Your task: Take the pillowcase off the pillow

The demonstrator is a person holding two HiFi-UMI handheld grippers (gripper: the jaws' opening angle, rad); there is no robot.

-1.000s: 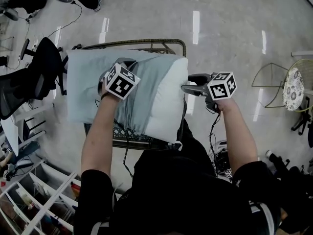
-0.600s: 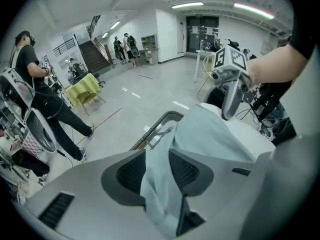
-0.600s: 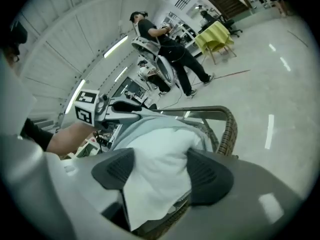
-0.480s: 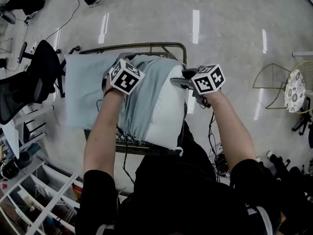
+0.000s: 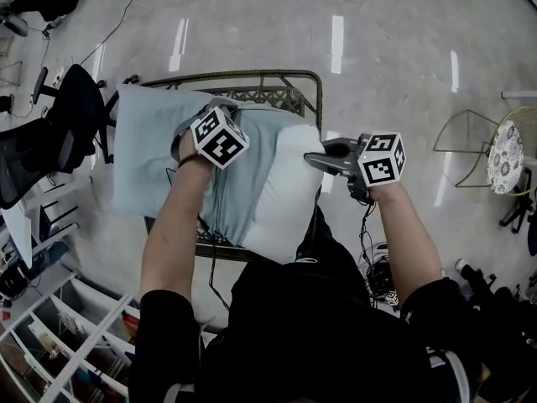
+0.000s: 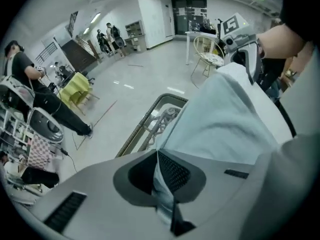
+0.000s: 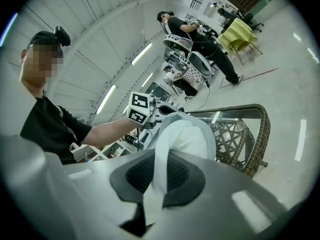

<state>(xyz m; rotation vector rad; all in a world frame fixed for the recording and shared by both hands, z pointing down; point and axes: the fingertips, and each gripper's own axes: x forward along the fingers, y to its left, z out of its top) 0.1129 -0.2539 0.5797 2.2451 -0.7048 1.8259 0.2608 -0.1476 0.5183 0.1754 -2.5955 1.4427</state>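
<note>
- A person (image 5: 319, 334) in a black top leans over a wicker chair (image 5: 252, 77), a claw in each hand, with a pillow (image 5: 285, 191) lying across the seat.
- The pillow's right end is bare and white. The rest sits inside a pale blue pillowcase (image 5: 151, 162), whose open edge is bunched in folds near the pillow's middle.
- The left claw (image 6: 158, 165) points steeply down onto that bunched edge, near the chair's back rail. Its jaws have just closed and are clamped on a fold of the blue cloth.
- The right claw (image 5: 312, 159) is held roughly level at the pillow's bare right end. Its jaws have just been closing and now pinch a fold of the white cover between the pads.
- The two claws are well apart, one over the pillowcase and one at the exposed end, with the pillow's white shoulder between them.
- The pillowcase's closed end hangs past the chair's left side.
- A black office chair (image 5: 59, 133) stands to the left on the glossy floor (image 5: 377, 40). A wire chair (image 5: 470, 137) with a patterned cushion stands to the right, and a white shelf (image 5: 67, 342) is at lower left.
</note>
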